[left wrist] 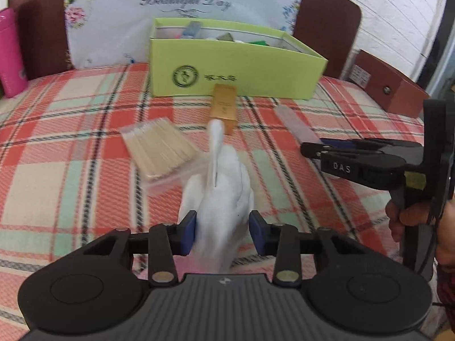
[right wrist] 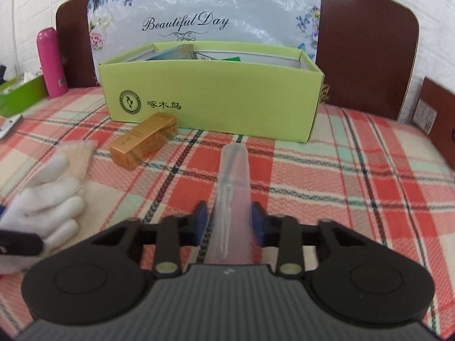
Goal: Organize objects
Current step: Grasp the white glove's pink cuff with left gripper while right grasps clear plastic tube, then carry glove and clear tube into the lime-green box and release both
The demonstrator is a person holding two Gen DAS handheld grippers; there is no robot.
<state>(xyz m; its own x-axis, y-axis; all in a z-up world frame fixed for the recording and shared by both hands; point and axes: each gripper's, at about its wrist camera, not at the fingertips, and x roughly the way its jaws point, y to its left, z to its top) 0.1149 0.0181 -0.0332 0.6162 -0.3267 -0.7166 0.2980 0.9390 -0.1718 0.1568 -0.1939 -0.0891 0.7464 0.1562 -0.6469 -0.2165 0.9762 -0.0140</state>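
left tool (left wrist: 222, 231) grips white glove (left wrist: 219, 187); right tool (right wrist: 229, 221) grips clear case (right wrist: 233, 193).

Carton (right wrist: 143, 140) just before box (right wrist: 216, 99), swab packet (left wrist: 159, 149) to its left.

Right tool (right wrist: 229, 221) clamps clear tube (right wrist: 233, 196) (translucent), pointing toward green box (right wrist: 210, 96).

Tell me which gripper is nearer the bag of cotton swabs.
Left. The left gripper, holding a white glove, sits just beside the swab bag; the right gripper, holding a clear tube, is farther right.
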